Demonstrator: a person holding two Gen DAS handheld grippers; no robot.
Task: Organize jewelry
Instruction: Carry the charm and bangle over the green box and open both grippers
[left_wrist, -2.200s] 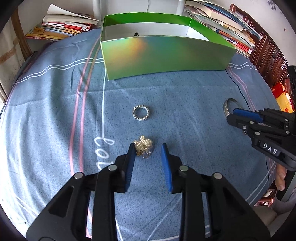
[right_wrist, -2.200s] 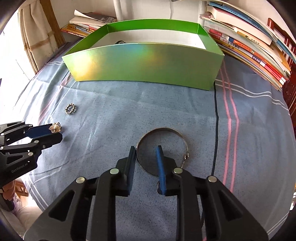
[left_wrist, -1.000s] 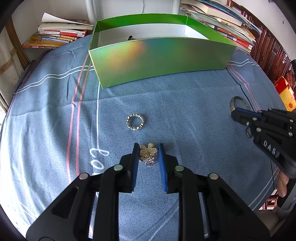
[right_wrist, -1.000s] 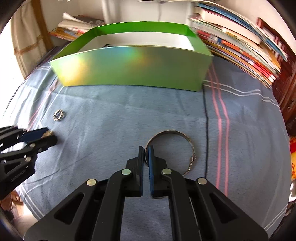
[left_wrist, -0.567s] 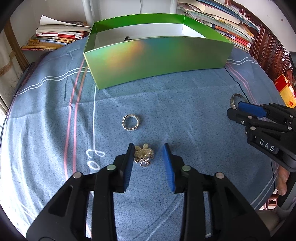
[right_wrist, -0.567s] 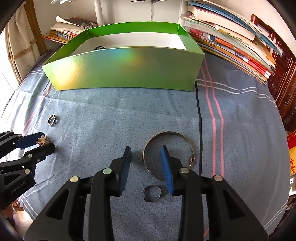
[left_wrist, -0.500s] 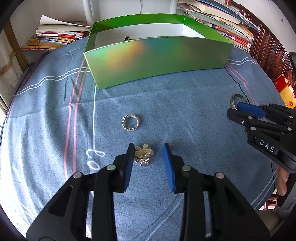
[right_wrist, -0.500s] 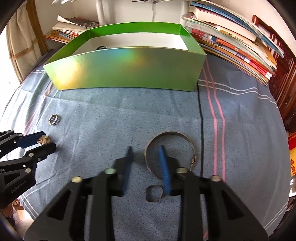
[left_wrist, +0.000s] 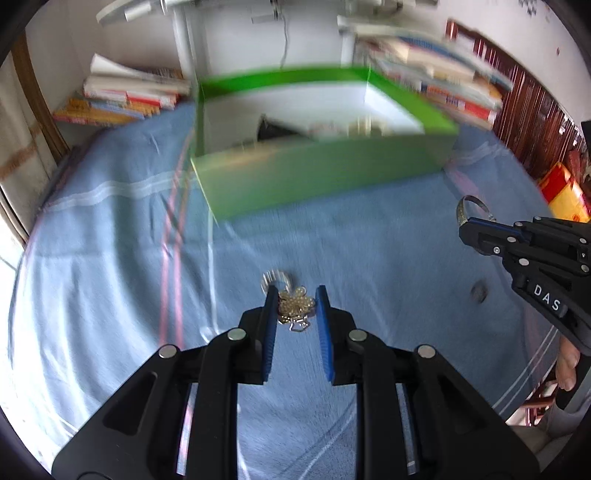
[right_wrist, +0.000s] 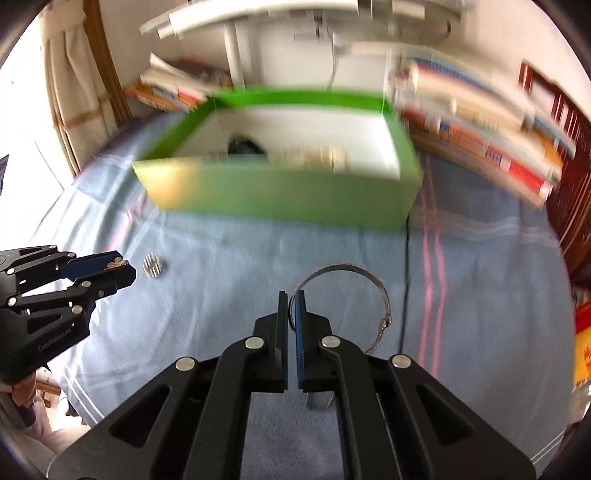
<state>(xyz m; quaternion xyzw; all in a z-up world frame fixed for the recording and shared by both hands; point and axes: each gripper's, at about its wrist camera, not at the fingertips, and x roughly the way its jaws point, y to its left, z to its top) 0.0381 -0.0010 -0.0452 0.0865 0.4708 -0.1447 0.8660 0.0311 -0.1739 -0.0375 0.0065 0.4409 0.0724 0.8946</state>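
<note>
My left gripper (left_wrist: 296, 301) is shut on a gold flower brooch (left_wrist: 295, 306) and holds it above the blue cloth; it also shows in the right wrist view (right_wrist: 117, 263). A small beaded ring (left_wrist: 274, 277) lies on the cloth just beyond it, seen too in the right wrist view (right_wrist: 154, 266). My right gripper (right_wrist: 291, 302) is shut on the rim of a silver bangle (right_wrist: 354, 271) and holds it up; the bangle also shows in the left wrist view (left_wrist: 469, 206). A green box (left_wrist: 321, 173) stands open at the back with dark and gold items inside.
The table is covered by a blue cloth (left_wrist: 110, 266) with pink and white stripes. Stacks of books (left_wrist: 125, 99) lie behind the box on the left and right (right_wrist: 480, 136). A small ring (left_wrist: 479, 294) lies on the cloth under my right gripper. A black cable (right_wrist: 406, 280) runs across the cloth.
Both grippers have closed, the left on the brooch and the right on the bangle, and both have lifted. The views now look down into the green box.
</note>
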